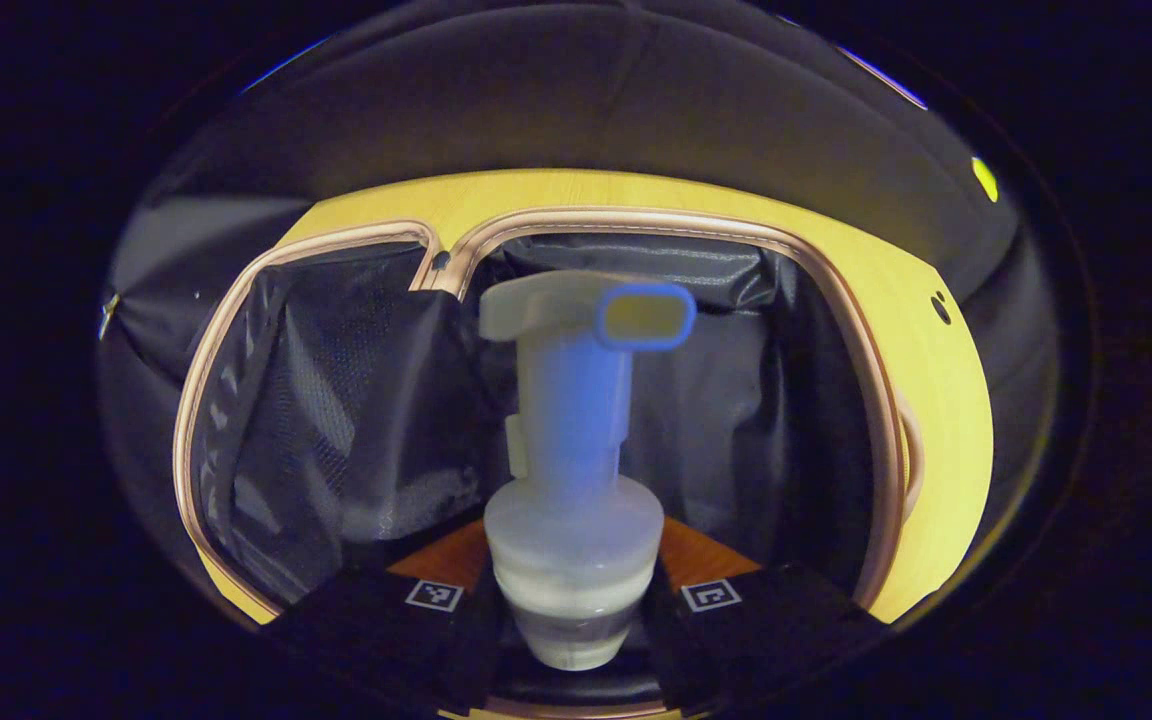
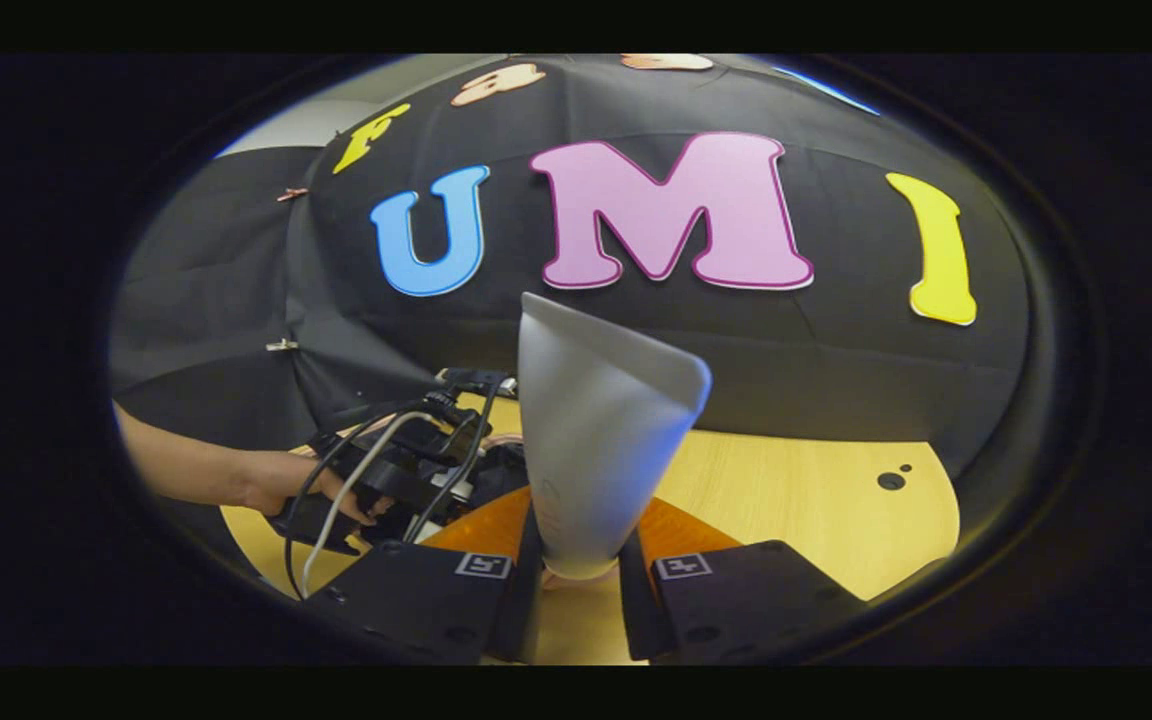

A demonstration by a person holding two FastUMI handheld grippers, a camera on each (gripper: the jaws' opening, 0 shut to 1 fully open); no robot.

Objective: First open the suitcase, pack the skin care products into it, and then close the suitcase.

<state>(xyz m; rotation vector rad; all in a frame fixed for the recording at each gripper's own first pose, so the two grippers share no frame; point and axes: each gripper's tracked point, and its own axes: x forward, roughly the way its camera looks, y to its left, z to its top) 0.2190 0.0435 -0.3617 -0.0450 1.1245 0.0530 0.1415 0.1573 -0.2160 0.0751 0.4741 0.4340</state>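
In the left gripper view my left gripper [image 1: 573, 610] is shut on a white pump bottle [image 1: 572, 470], gripped just under its collar, pump head pointing away. Beyond it lies the open suitcase [image 1: 236, 330], with a pinkish rim, a dark lining and a mesh pocket [image 1: 326, 420] on the left half. The bottle hangs over the right half of the case. In the right gripper view my right gripper [image 2: 576, 575] is shut on a silver-white squeeze tube [image 2: 601, 440], held upright by its narrow end. Farther left there, a hand holds the other gripper [image 2: 386, 480] low over the table.
The suitcase lies on a light wooden table [image 2: 796, 500] with small round holes near its right edge. Black cloth walls close in the booth behind the table. Cables trail from the far gripper in the right gripper view.
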